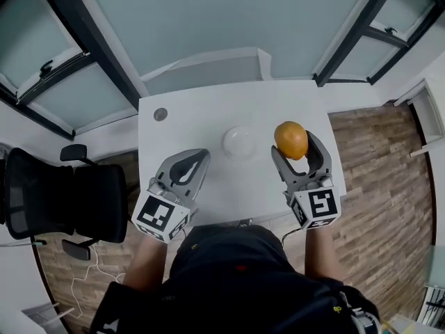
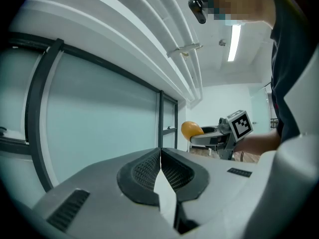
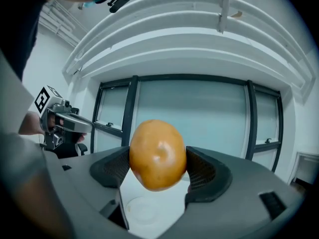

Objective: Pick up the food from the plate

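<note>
Head view: the right gripper (image 1: pixel 296 145) is clamped on the food (image 1: pixel 290 139), a round orange-brown piece held between its two jaws, up off the white table (image 1: pixel 208 120) and just to the right of the plate (image 1: pixel 240 142). The plate is small and white and shows only its own surface. The left gripper (image 1: pixel 195 160) hangs over the table's near left part with its jaws pressed together.

Left gripper view: the two dark ribbed pads (image 2: pixel 144 169) meet along one line with nothing between them. Off to the right the other gripper carries the food, side-on.

Right gripper view: the food fills the gap, a pad touching each flank. Beneath it, through the gap, the plate lies on the table – bare white.
</note>
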Demonstrator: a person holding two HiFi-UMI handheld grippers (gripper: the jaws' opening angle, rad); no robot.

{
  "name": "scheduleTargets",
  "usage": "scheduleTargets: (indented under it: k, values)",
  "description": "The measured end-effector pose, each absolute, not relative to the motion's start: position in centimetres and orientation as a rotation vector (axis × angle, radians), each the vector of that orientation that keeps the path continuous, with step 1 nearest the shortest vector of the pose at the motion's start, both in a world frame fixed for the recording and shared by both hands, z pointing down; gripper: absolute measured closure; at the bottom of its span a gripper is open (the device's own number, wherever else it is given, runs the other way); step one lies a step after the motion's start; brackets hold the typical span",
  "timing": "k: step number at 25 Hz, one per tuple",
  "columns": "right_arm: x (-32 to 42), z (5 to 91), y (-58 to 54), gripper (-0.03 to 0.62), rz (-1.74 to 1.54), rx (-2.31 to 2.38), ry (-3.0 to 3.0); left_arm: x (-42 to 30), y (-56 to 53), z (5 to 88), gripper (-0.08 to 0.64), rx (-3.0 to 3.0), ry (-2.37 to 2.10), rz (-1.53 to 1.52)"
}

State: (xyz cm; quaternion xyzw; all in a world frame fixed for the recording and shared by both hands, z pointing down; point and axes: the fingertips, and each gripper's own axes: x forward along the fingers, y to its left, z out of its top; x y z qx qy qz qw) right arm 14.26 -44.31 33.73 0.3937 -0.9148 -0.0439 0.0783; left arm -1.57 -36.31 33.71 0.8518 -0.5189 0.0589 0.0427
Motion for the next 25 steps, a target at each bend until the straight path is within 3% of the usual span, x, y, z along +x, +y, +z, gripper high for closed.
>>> scheduleTargets:
  k: [6,25]
  values:
    - [14.4,30.2,-42.8,0.227,-0.343,1.215,-2.744,-0.6,-36.1,32.2,0.537,2.651,-1.579,0.134]
    - [13.3,29.0,-41.5,0.227,-0.398,1.168,-2.729,-1.4,-34.8,31.5,0.537,2.641,-1.595,0.081]
